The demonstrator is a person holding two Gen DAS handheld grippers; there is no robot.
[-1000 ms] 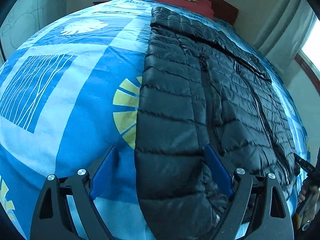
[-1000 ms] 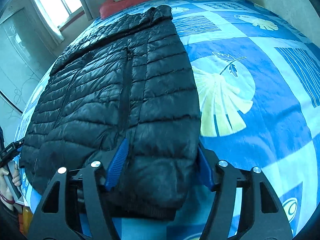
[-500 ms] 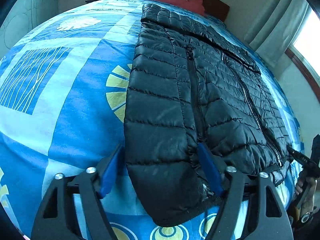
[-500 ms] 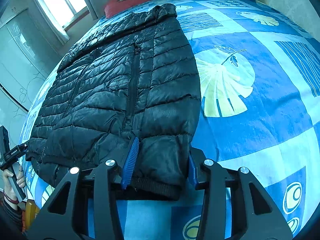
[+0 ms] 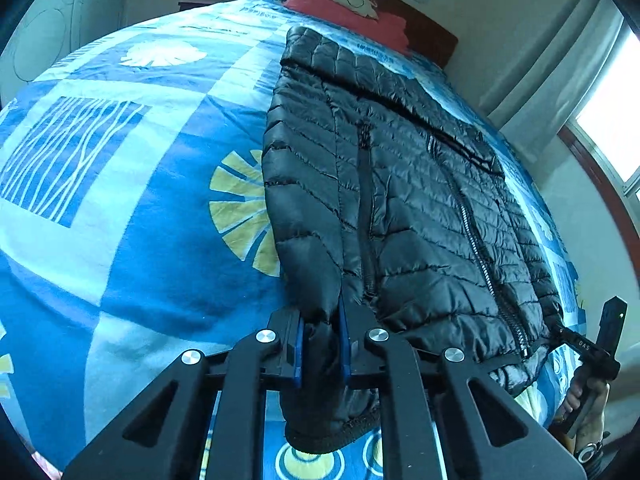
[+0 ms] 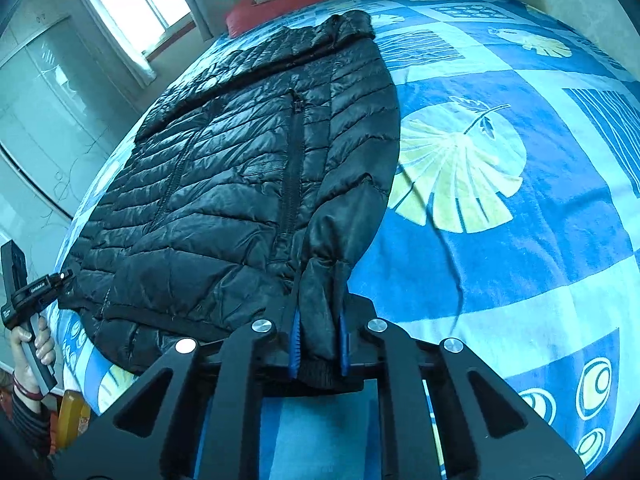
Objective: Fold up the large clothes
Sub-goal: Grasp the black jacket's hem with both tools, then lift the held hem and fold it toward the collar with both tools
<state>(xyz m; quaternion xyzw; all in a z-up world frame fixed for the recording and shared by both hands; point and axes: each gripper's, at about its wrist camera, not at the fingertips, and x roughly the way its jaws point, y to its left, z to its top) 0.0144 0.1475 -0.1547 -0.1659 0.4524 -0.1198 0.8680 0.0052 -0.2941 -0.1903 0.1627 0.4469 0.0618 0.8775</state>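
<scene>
I see a black quilted puffer jacket lying front up on the blue patterned bedspread, its collar toward the red pillow and its hem at the near edge of the bedspread; the main zip is closed; both sleeves lie along the body, each cuff bunched and lifted slightly off the bedspread; its glossy fabric shows horizontal stitched channels and light creasing.

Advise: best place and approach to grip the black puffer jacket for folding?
The two sleeve cuffs at the near edge. The jacket lies flat, hem toward the person, so come in low from there. Left gripper and right gripper have just closed on a bunched cuff each.
</scene>
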